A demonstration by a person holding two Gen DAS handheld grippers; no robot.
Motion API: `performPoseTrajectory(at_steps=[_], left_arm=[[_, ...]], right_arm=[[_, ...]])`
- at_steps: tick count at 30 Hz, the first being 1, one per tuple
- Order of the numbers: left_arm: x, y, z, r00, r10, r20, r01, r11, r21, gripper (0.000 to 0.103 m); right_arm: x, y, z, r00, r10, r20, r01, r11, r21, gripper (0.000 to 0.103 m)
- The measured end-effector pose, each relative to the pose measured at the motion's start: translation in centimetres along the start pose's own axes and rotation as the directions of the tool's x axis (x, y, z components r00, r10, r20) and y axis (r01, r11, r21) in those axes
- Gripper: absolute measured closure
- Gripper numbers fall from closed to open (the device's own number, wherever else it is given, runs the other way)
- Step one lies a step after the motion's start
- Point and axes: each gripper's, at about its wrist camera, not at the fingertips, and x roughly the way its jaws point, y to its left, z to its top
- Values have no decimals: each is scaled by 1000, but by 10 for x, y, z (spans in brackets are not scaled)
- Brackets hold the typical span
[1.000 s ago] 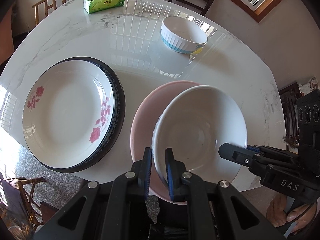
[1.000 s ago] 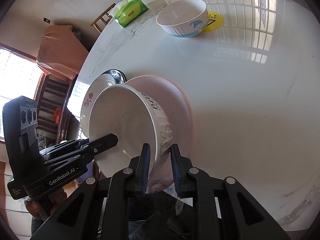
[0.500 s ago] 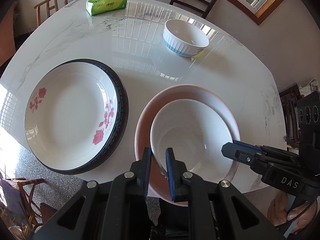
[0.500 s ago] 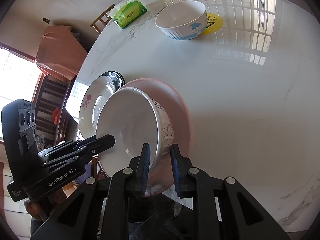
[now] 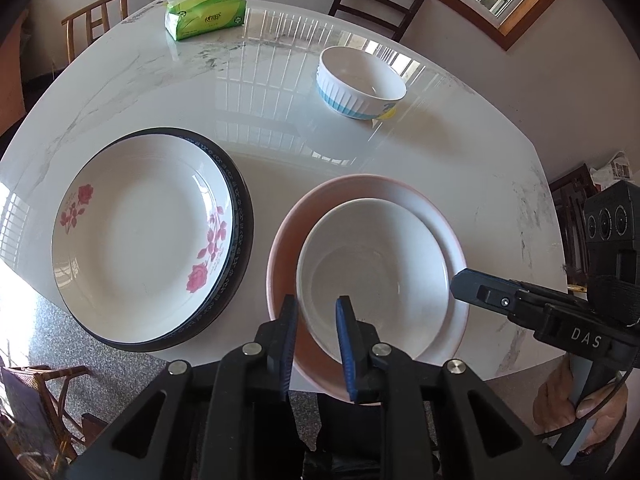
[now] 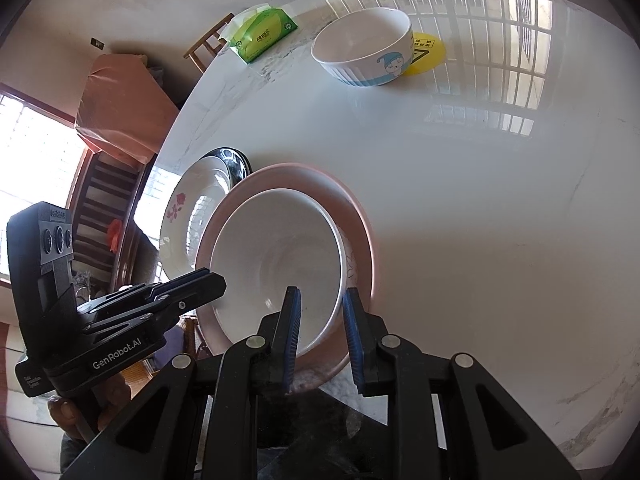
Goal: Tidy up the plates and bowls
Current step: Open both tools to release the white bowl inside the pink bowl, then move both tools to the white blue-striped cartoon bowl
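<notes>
White bowl (image 5: 372, 272) sits nested in pink plate (image 5: 400, 186), lower centre of the left wrist view, near the bench (image 5: 280, 120) front edge. Left claw (image 5: 314, 304) straddles the bowl's near rim: jaws have just been opening, rim between the blue pads, gap visible on both sides, no pinch. Right claw (image 6: 318, 294) comes in from the other side, lower centre of its own view, narrow jaws pinching the bowl's wall, one pad inside and one outside. Flower plate (image 5: 140, 232) is at left, stacked on a dark-rimmed plate (image 5: 244, 232), just beside the pink plate, not touching. Blue-ribbed bowl (image 5: 360, 84) stands upper right, well apart, partly on a yellow disc (image 6: 428, 52). Green tissue pack (image 5: 204, 16) is at the far edge, upper left.
</notes>
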Motion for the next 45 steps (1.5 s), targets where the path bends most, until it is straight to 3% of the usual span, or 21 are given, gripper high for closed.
performPoseTrajectory(at_steps=[7,16,24,33,38,45], left_arm=[[-16,-9,9,998,-25,61,23,999,48,82],[-9,-9,34,997,-48,67,45,998,37,82],[8,-14,69,995,-71,64,69,997,28,82],[33,-11,126,993,-99,72,99,995,-5,82],[44,-3,158,977,-187,100,193,980,-51,82],[73,7,190,980,-177,96,188,974,-124,82]], right_arm=[[-19,-15,4,995,70,70,-72,997,24,79],[-25,-43,18,992,45,121,-53,997,63,67],[-16,-81,36,991,28,133,-44,991,123,66],[-6,-107,76,987,24,158,-49,986,157,62],[-6,-109,103,982,44,184,-76,983,168,54],[-2,-100,146,976,43,215,-76,986,146,53]])
